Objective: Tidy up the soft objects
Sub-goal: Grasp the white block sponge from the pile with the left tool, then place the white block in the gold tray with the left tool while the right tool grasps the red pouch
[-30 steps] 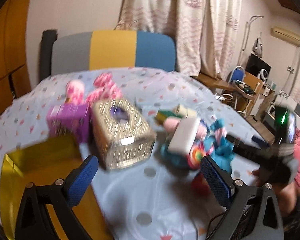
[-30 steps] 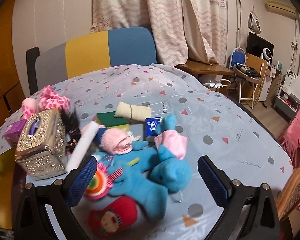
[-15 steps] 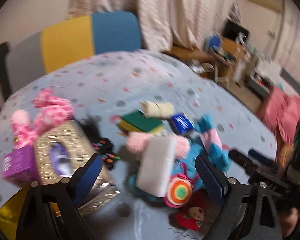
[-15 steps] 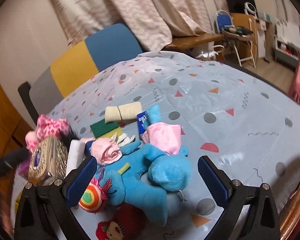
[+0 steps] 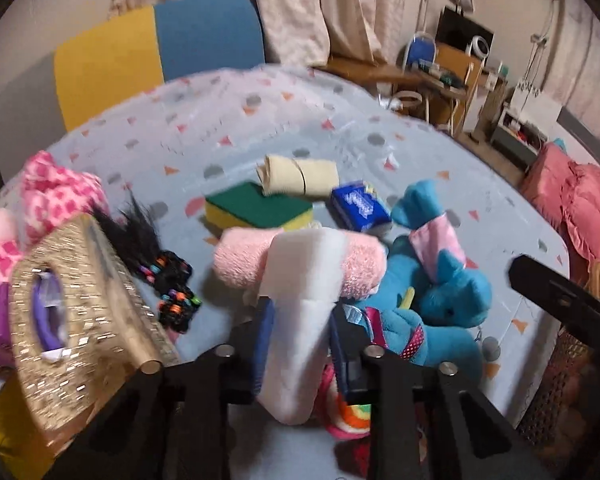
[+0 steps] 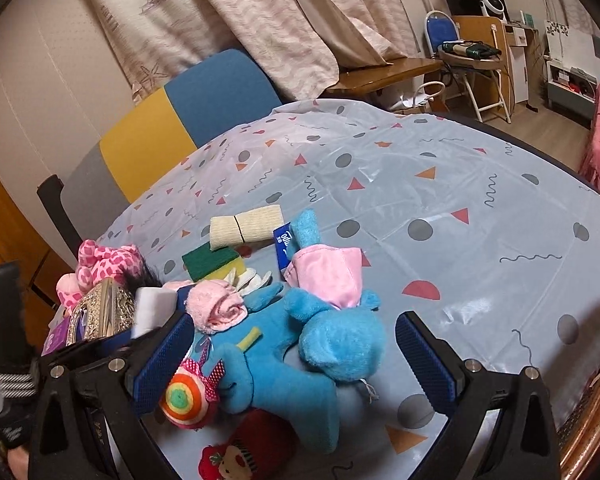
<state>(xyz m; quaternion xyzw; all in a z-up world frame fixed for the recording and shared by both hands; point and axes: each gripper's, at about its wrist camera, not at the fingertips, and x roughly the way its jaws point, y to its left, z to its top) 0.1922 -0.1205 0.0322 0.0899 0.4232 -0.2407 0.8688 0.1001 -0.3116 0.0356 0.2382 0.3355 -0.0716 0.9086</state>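
Item: white sponge block [image 5: 300, 320], long and soft, lying near-centre of the table [image 6: 440, 168] with its far end across a rolled pink towel [image 5: 240, 260]. Change noted: a second ago the left gripper [image 5: 300, 344] stood wide open short of the pile; it has since come in and closed, and its blue pads now pinch the block, which bulges above them. Judged: grasp made, lift and sorting not yet done.

Right gripper [image 6: 292, 356]: fingers spread wide, holding nothing, hovering over the blue plush toy [image 6: 300, 344].

Nearby: green-and-yellow scouring sponge [image 5: 256, 208] and cream rolled cloth [image 5: 300, 174] farther off; gold tissue box [image 5: 76, 320] at left.
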